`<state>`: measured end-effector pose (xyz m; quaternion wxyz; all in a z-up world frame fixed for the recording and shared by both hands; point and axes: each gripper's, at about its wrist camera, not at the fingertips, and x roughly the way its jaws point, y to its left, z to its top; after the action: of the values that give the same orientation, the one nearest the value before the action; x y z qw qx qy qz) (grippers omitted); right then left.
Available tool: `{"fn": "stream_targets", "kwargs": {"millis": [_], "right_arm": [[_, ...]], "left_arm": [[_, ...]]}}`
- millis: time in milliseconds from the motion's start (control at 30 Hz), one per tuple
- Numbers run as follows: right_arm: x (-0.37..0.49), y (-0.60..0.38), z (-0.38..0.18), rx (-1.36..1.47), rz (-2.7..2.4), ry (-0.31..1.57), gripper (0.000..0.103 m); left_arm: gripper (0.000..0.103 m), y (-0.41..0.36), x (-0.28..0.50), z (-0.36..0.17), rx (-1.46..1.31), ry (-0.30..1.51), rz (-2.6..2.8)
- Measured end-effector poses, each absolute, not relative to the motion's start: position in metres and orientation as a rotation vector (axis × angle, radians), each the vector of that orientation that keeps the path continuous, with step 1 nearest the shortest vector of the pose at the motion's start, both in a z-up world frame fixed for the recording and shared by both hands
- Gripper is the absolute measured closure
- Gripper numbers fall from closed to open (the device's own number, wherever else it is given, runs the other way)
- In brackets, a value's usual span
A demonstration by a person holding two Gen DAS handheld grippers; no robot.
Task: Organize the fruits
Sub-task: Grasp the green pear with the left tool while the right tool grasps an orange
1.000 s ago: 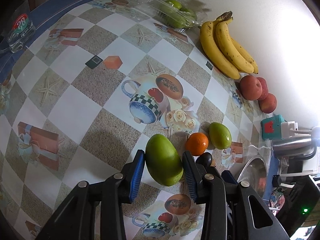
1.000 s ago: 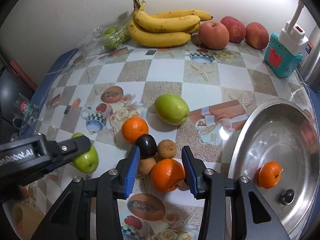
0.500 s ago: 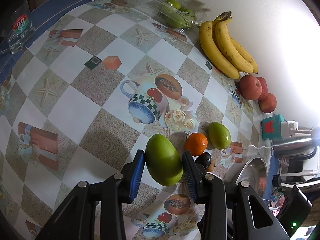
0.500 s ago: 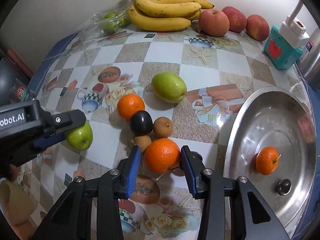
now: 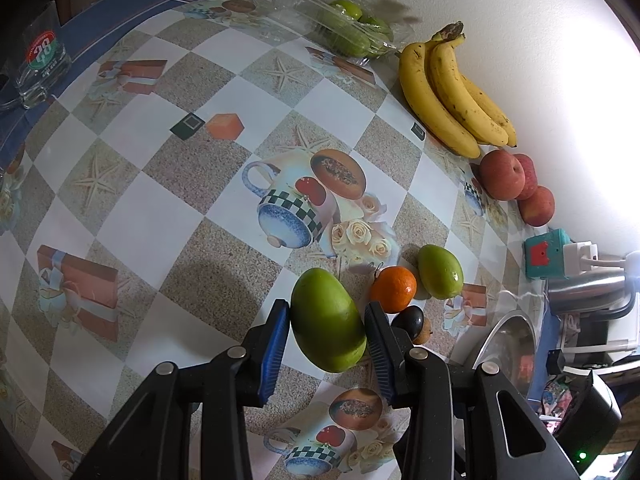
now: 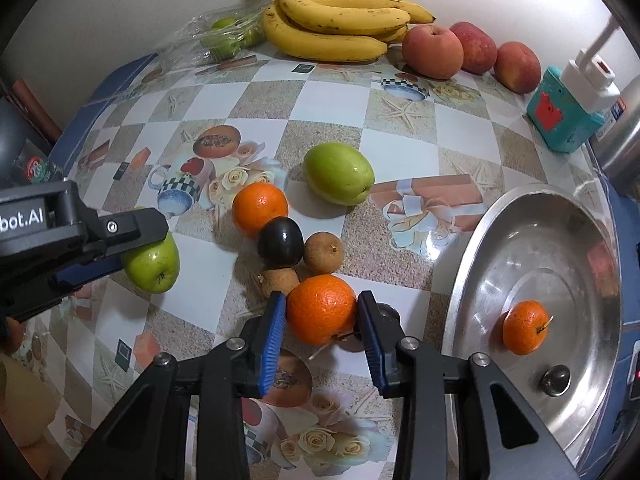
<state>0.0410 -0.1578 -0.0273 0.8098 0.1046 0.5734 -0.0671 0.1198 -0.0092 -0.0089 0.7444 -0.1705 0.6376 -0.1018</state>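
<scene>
While the right gripper (image 6: pixel 322 320) closes its blue pads on an orange (image 6: pixel 321 309) lying directly between them, the steel tray (image 6: pixel 480 248) waits just off its right-hand finger, a second small orange (image 6: pixel 525 327) already inside. Any carry, by this reading, runs sideways to the right, and this hand is the nearer one. Off its left finger, the left gripper (image 5: pixel 326 338) is clamped on a green mango-like fruit (image 5: pixel 326 324), long axis running forward between the fingers, above the patterned tablecloth (image 5: pixel 168 216).
</scene>
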Motion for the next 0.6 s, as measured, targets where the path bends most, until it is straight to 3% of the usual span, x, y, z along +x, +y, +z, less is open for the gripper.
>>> {"fn": "stream_targets", "kwargs": {"millis": [600], "right_arm": [[0.033, -0.168, 0.005, 0.365, -0.084, 1.111, 0.066]], "left_arm": [[0.062, -0.005, 0.120, -0.005, -0.373, 1.378, -0.215]]}}
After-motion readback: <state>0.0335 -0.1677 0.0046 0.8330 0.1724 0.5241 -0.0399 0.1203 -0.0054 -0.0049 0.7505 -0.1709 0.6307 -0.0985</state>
